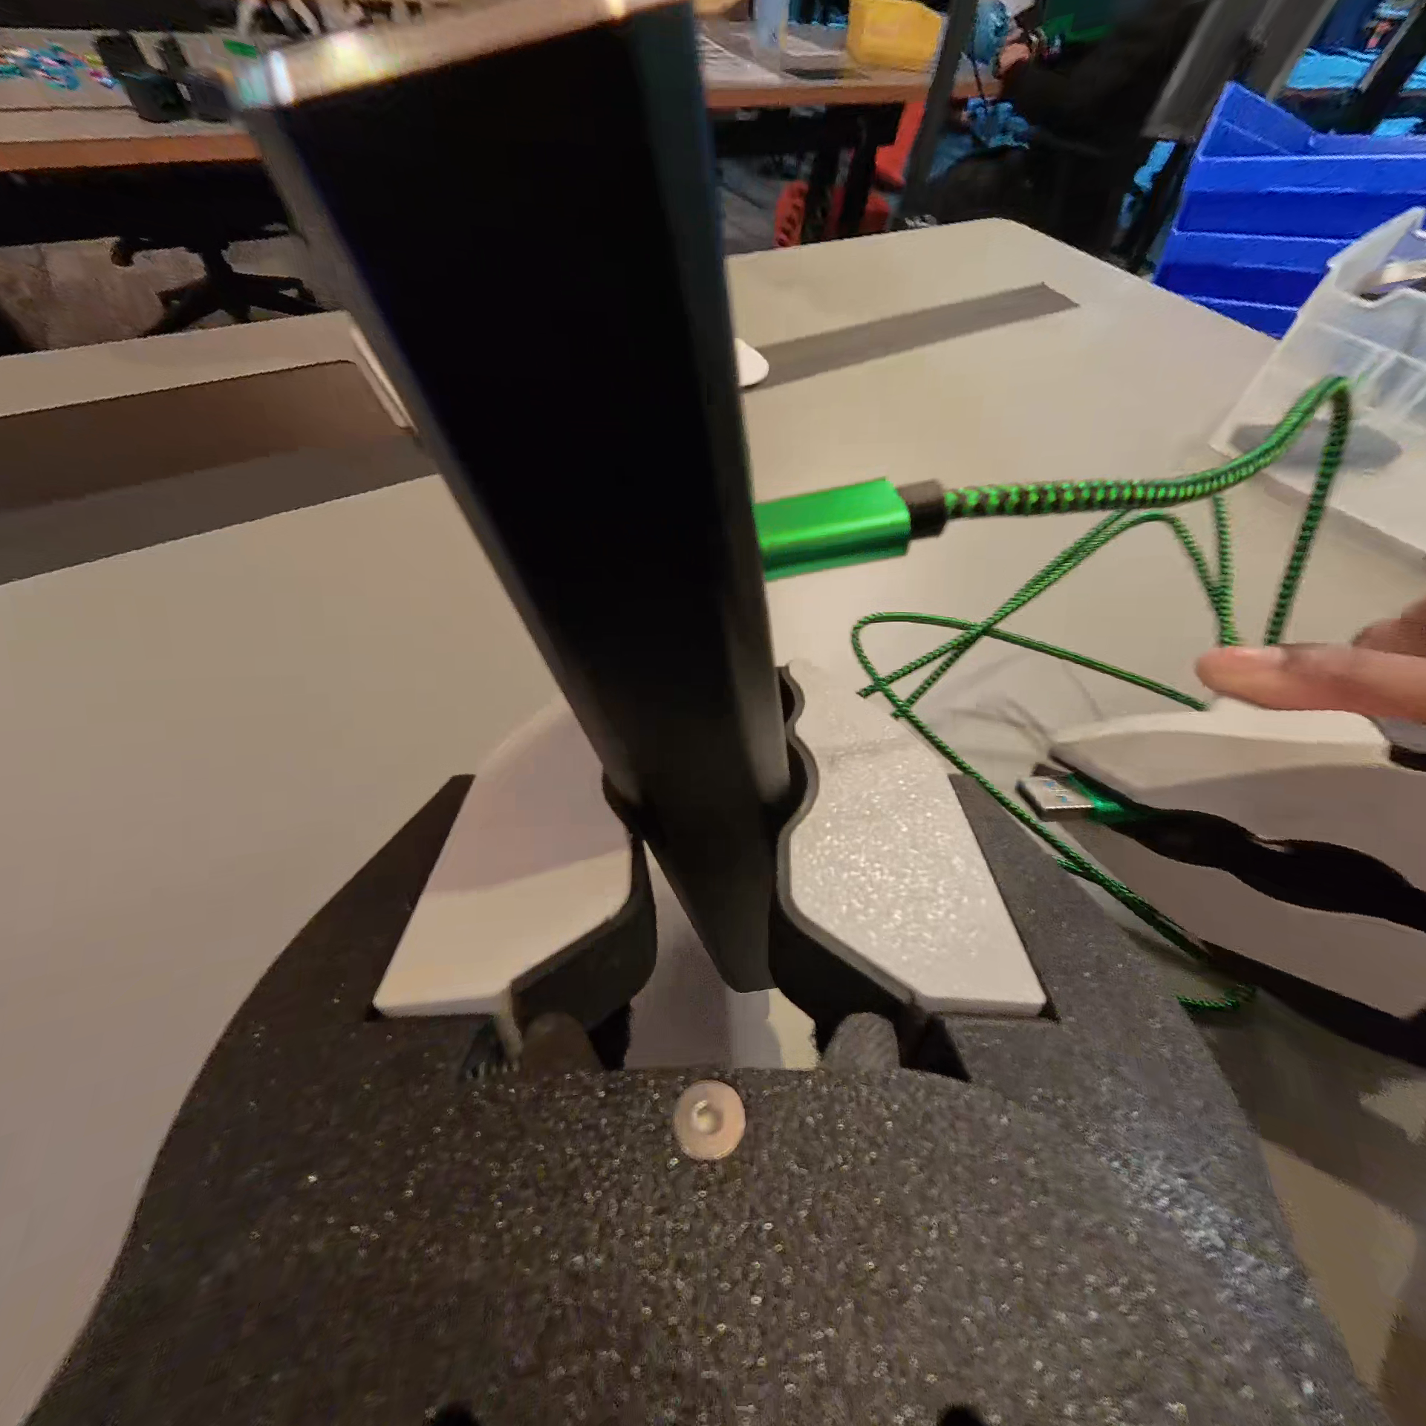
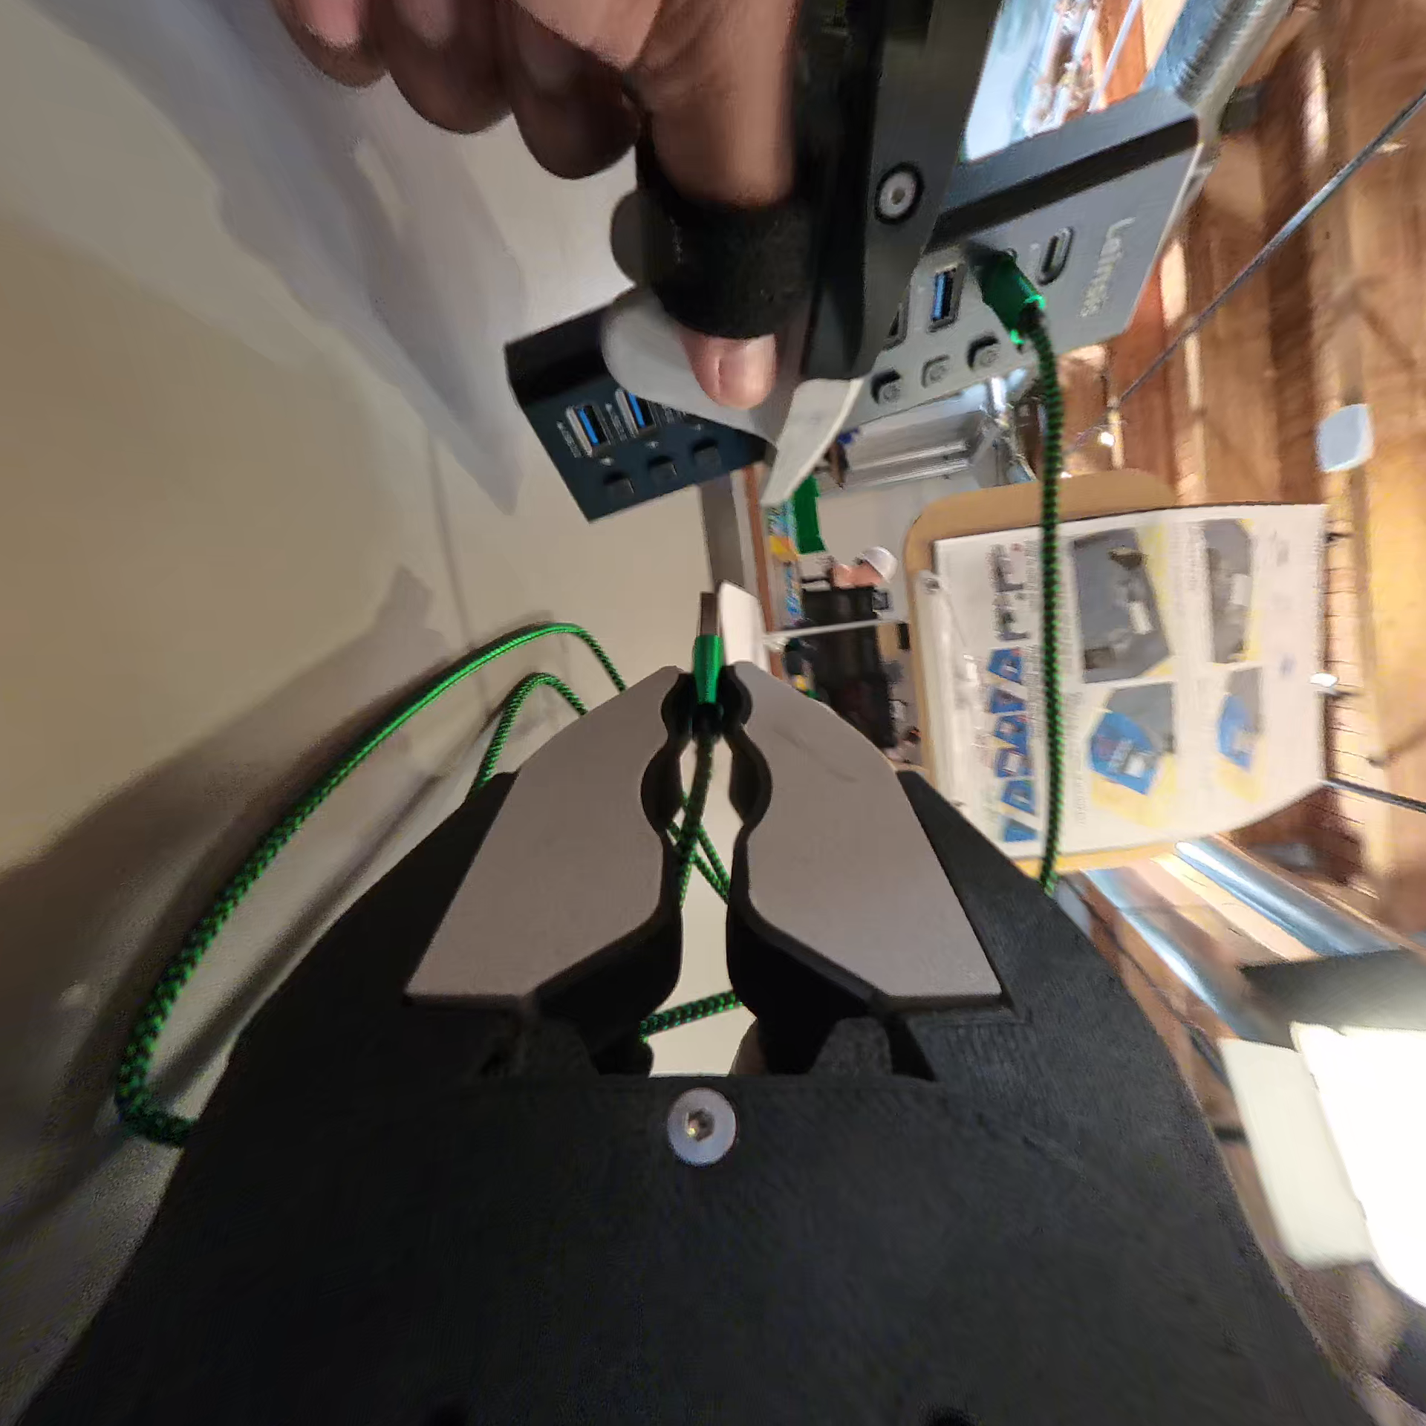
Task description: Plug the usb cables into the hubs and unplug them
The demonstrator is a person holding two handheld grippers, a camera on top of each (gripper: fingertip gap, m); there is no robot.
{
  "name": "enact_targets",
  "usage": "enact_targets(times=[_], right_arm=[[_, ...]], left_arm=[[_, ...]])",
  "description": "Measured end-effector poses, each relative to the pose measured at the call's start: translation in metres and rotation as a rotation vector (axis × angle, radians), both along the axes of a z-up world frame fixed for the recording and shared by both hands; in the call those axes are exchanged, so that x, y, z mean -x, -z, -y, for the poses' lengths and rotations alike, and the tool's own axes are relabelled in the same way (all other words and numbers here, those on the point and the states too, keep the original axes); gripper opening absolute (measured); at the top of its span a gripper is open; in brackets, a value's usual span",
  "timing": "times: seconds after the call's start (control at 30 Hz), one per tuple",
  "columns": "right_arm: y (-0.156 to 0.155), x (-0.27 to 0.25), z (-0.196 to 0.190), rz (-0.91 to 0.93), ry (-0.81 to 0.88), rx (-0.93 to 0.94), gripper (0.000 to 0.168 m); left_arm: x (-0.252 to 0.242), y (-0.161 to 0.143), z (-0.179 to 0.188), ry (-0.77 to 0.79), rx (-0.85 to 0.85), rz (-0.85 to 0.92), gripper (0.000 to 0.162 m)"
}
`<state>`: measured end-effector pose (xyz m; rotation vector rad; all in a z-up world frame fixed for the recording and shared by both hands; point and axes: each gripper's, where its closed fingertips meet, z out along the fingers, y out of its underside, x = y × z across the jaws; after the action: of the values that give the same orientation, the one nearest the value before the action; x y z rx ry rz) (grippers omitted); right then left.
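Right now your left gripper [image 1: 714, 818] is pinched on the black USB hub [image 1: 525, 432] and holds it up off the grey table [image 1: 231, 733], long body tilted away from the camera. 1 green plug [image 1: 829, 525] already sits in the hub's right face, its braided cable [image 1: 1119, 494] trailing off toward a clear plastic bin [image 1: 1358, 370].

Your right gripper [image 2: 706, 694] is pressed shut on the second plug [image 2: 706, 664], metal tip pointing forward past the fingertips, cord looping back between the fingers. In the right wrist view the hub [image 2: 617, 432] hangs ahead, well apart from that tip, with blue ports [image 2: 586, 428] showing on the near end.

You look to be mid-approach on a plugging step. Next, I judge, you need to square the metal tip to 1 free blue port, match its flat orientation, and push straight in while your left hand braces the hub. Watch the slack cord; it could snag.
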<state>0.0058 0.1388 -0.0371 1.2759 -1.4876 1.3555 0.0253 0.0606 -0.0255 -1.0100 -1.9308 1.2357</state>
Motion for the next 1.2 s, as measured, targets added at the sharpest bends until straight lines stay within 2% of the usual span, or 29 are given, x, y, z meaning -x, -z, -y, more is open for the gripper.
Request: enact_targets(times=[0.07, 0.3, 0.57, 1.2], right_arm=[[0.005, 0.003, -0.001, -0.002, -0.045, -0.009, 0.006], [0.018, 0.016, 0.005, 0.103, -0.035, -0.109, 0.006], [0.032, 0.022, 0.008, 0.139, -0.014, -0.201, 0.006], [0.03, 0.03, 0.01, 0.197, 0.002, -0.22, 0.006]], left_arm=[[0.007, 0.003, -0.008, 0.035, -0.014, 0.012, 0.031], [0.017, 0.019, -0.016, 0.064, 0.039, 0.137, 0.031], [0.017, 0.023, -0.016, 0.064, 0.024, 0.148, 0.032], [0.016, 0.022, -0.013, 0.048, 0.08, 0.191, 0.032]])
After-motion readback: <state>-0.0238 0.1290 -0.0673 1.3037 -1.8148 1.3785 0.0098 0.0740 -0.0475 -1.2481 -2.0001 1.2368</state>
